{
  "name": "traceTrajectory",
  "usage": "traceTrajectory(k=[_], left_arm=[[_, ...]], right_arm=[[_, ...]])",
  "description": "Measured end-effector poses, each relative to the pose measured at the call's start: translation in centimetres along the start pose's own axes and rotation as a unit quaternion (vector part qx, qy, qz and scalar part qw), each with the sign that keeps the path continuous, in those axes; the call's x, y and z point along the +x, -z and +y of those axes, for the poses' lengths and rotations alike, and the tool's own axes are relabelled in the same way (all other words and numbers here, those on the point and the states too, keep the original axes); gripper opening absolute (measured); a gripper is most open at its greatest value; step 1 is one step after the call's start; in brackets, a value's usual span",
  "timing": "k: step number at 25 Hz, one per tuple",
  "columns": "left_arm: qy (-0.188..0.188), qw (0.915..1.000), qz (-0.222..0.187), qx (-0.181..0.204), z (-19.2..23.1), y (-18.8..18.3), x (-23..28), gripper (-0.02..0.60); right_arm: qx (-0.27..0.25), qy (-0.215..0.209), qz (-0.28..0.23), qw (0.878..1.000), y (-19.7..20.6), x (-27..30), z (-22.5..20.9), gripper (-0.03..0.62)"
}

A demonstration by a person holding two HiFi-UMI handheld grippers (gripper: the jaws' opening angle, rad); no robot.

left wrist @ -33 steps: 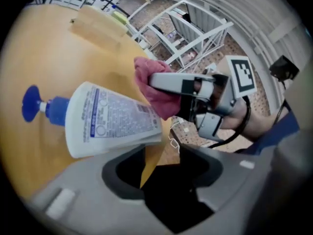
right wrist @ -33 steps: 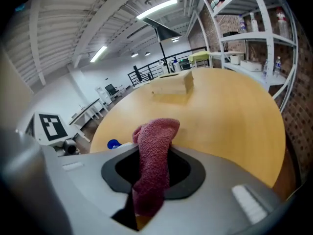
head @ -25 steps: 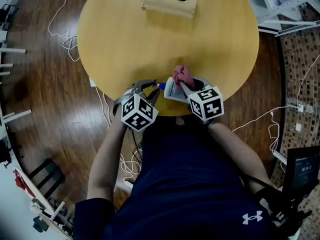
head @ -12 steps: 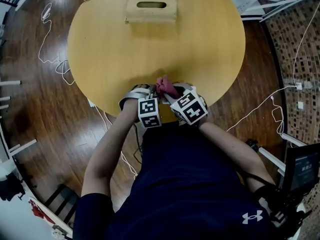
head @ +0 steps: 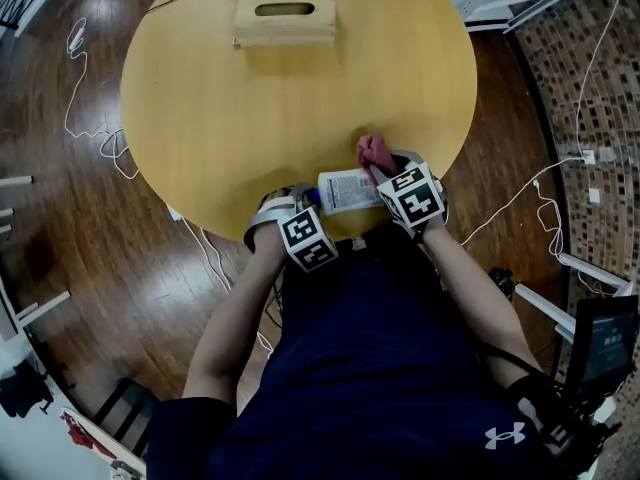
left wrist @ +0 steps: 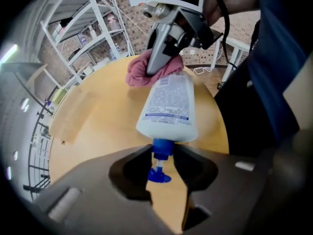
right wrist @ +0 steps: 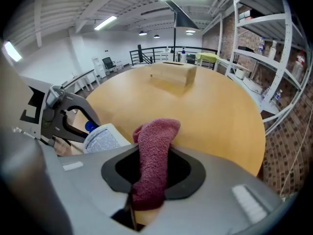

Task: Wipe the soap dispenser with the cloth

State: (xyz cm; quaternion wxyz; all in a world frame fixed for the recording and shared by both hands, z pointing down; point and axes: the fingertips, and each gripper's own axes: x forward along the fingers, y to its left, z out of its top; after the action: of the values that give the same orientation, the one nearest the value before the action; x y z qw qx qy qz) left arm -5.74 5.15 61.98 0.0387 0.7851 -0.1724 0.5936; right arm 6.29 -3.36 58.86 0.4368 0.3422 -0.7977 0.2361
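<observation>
— Checking in: where is everything?

— I have the round table (head: 250, 98) under me, with a wooden box (head: 284, 18) at its far edge. The dispenser (head: 348, 190) lies on its side at the near edge, between my two claws, pump to the left.

— Why lying down?

— My guess is that it turns a long side up for wiping, and a claw at each end stops it rolling. The right claw (right wrist: 142, 199) is clamped on the cloth (right wrist: 154, 151). That's a red terry fold that sticks out past the jaws and touches the dispenser's right end.

— And the left?

— The left claw (left wrist: 166, 180) stands narrow around the blue pump (left wrist: 162, 150). Its jaws have just been opening a little, but the collar sits pinched between them, so I read it as a hold.

— Any writing?

— The label (left wrist: 168, 102) has a blue band and lines of small print, too fine for me to read, and no brand I can name. The cubes on the claws carry only black-and-white square markers.
</observation>
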Motion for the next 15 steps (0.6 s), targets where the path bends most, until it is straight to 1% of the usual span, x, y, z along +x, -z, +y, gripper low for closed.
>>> traceTrajectory(k=[2, 3, 4, 6, 7, 9, 10, 12, 15], left_arm=[[-0.004, 1.0000, 0.006, 0.004, 0.1, 0.6, -0.3, 0.137], [-0.006, 0.9999, 0.009, 0.004, 0.1, 0.8, -0.3, 0.137], [-0.008, 0.9999, 0.012, 0.004, 0.1, 1.0, -0.4, 0.137], [-0.012, 0.9998, 0.016, 0.001, 0.1, 1.0, -0.3, 0.137], [-0.014, 0.9998, 0.016, -0.003, 0.0, 0.9, -0.2, 0.137], [-0.016, 0.9997, 0.014, -0.011, 0.0, 0.8, -0.2, 0.137], [-0.017, 0.9997, 0.012, -0.014, 0.0, 0.8, -0.3, 0.137], [-0.022, 0.9995, 0.011, -0.020, 0.2, 1.2, -0.7, 0.137], [-0.030, 0.9989, 0.016, -0.033, 0.5, 2.1, -1.2, 0.137]], right_arm=[[0.000, 0.010, 0.001, 1.000, -0.4, -0.4, 0.0, 0.103], [-0.007, 0.007, -0.008, 1.000, -1.3, -0.7, 0.9, 0.103], [-0.018, -0.005, -0.023, 1.000, -2.4, -1.0, 2.3, 0.103], [-0.056, -0.050, -0.052, 0.996, -4.4, -1.5, 6.7, 0.103], [-0.080, -0.075, -0.057, 0.992, -5.0, -1.5, 9.0, 0.103], [-0.120, -0.113, -0.050, 0.985, -4.8, -1.1, 12.5, 0.103], [-0.129, -0.122, -0.045, 0.983, -4.4, -0.8, 13.4, 0.103], [-0.136, -0.121, -0.046, 0.982, -4.0, -0.6, 13.7, 0.103], [-0.140, -0.095, -0.052, 0.984, -3.8, -1.0, 12.1, 0.103]])
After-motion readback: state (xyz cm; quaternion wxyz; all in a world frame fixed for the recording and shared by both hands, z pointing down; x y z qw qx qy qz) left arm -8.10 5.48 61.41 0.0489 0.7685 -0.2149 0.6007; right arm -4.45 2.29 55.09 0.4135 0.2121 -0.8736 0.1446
